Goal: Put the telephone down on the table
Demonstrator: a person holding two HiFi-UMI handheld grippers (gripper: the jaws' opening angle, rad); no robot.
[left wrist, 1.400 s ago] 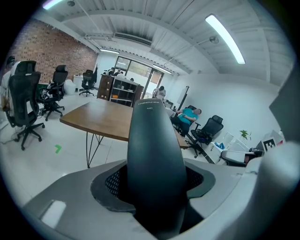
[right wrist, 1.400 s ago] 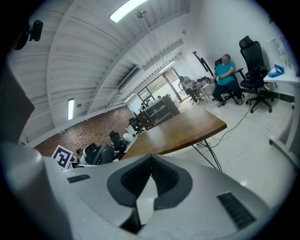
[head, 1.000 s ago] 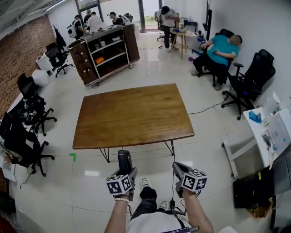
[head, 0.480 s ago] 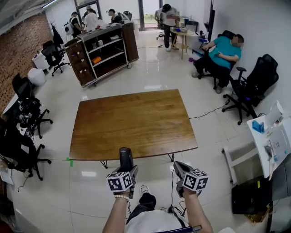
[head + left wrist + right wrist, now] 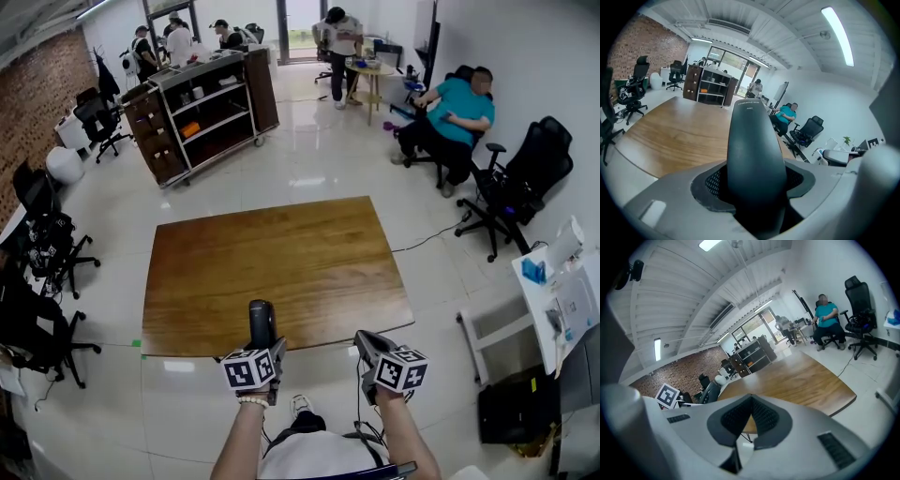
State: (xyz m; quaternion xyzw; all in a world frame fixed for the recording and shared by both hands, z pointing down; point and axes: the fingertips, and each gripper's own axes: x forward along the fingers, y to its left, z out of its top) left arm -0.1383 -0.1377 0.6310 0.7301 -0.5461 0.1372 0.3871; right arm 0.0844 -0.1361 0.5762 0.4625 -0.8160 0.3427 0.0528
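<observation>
Office chairs (image 5: 514,178) and a shelving cart (image 5: 202,105) surround the table (image 5: 281,272) before the telephone (image 5: 262,323).

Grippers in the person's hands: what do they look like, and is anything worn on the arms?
The left gripper and the right gripper are grey two-jaw tools with black mesh-textured pads. Each carries a white cube printed with black square markers. No sleeves reach the forearms. A pale beaded bracelet circles the left wrist.
</observation>
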